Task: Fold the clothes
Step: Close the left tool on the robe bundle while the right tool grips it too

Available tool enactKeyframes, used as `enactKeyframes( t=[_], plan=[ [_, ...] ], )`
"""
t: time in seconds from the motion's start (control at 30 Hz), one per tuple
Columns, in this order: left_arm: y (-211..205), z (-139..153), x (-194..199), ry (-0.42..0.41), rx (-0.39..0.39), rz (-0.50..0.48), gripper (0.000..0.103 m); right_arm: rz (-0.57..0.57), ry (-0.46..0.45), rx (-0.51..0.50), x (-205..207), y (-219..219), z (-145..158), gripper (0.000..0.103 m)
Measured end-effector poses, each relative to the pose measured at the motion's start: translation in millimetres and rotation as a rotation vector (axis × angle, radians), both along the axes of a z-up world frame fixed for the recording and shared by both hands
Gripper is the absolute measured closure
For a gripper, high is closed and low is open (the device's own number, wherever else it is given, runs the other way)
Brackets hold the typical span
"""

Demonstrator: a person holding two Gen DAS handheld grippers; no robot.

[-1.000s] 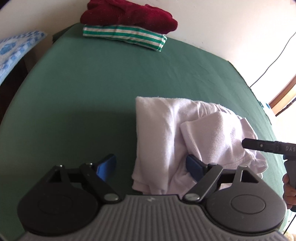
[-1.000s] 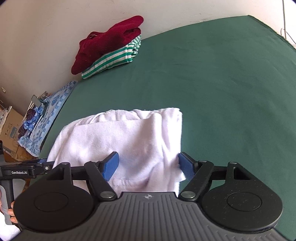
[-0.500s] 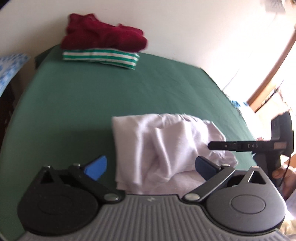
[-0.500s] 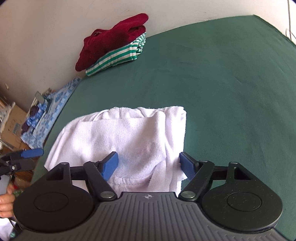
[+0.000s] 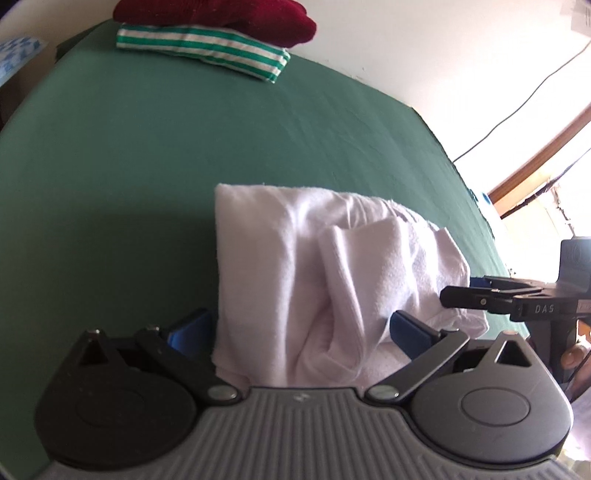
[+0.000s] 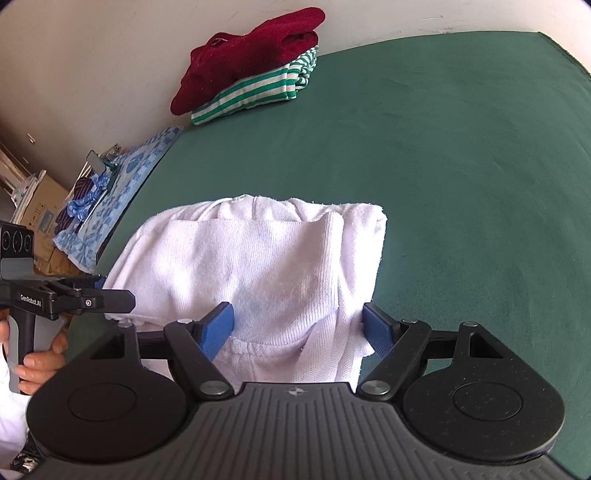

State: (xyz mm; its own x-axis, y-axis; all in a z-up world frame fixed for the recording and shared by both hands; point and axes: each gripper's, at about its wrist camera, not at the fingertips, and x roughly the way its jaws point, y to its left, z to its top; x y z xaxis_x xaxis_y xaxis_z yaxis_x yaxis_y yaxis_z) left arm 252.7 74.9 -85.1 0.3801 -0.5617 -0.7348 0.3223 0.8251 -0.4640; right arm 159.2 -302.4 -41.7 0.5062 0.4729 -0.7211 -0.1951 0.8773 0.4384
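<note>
While spread under everything, green bed sheet (image 5: 184, 155) (image 6: 461, 166), smooth, reaching back to a pale wall (image 6: 92, 55). On its near part, white garment (image 5: 295, 266) (image 6: 258, 266), partly folded, one flap doubled over the middle, layered edges bunched at the near end. Far back against the wall, folded pile: dark red sweater (image 5: 221, 14) (image 6: 251, 51) lying on a green-and-white striped top (image 5: 207, 40) (image 6: 266, 86), well apart from the white garment. Beside the bed in the right wrist view, blue patterned cloth (image 6: 122, 184) over some low surface, cardboard box (image 6: 40, 199) next to it.

Left gripper (image 5: 295, 328) (image 6: 110, 295) with jaws wide, blue pads on either side of the garment's near end, nothing clamped; left pad partly hidden behind the cloth edge, so contact there hard to judge. Right gripper (image 6: 299, 325) (image 5: 454, 299) likewise spread wide, one pad resting over the garment's hem, the other just at its right edge, possibly touching. Seen from the left wrist camera, right gripper's tip close at the garment's side. Hand (image 6: 40, 354) wrapped round the left gripper's handle. Thin dark cable (image 5: 517, 110) running down the wall near the window frame (image 5: 543, 155).
</note>
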Motion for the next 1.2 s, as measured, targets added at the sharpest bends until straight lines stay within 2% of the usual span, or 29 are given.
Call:
enactKeyframes(
  t=[0.07,0.2,0.37,0.47,0.53,0.67,0.8,0.93,1.2],
  plan=[
    [-2.1,-0.1,-1.4,-0.004,0.018,-0.006,0.001,-0.002,0.014,0.008,-2.2,-3.9,0.2,0.025],
    [-19.6,0.8,-3.4,-0.025,0.105,-0.020,0.001,-0.004,0.032,0.053,-10.6,-14.4,-2.0,0.026],
    [-32.5,-1.2,-6.4,-0.057,0.145,-0.001,0.002,-0.038,0.012,0.108,-11.0,-14.8,-5.1,0.025],
    [-40.2,-1.2,-7.8,-0.071,0.169,-0.009,0.002,-0.046,0.001,0.108,-7.8,-10.6,-5.6,0.026],
    [-45.4,-1.2,-8.8,-0.080,0.185,-0.013,0.002,-0.052,-0.007,0.107,-5.6,-7.8,-5.8,0.035],
    [-54.2,-1.7,-10.3,-0.086,0.237,-0.018,0.002,-0.061,-0.009,0.112,-1.1,-6.8,-8.0,0.044],
    [-56.4,-3.0,-11.0,-0.092,0.252,-0.019,0.002,-0.066,-0.010,0.110,1.3,-3.6,-9.5,0.054],
    [-60.9,-3.5,-13.1,-0.102,0.283,-0.020,0.003,-0.060,-0.032,0.068,1.4,4.2,-9.1,0.059],
    [-67.4,-3.8,-18.3,-0.124,0.334,-0.014,0.006,-0.066,-0.043,0.033,1.1,6.9,-9.8,0.060]
  ],
)
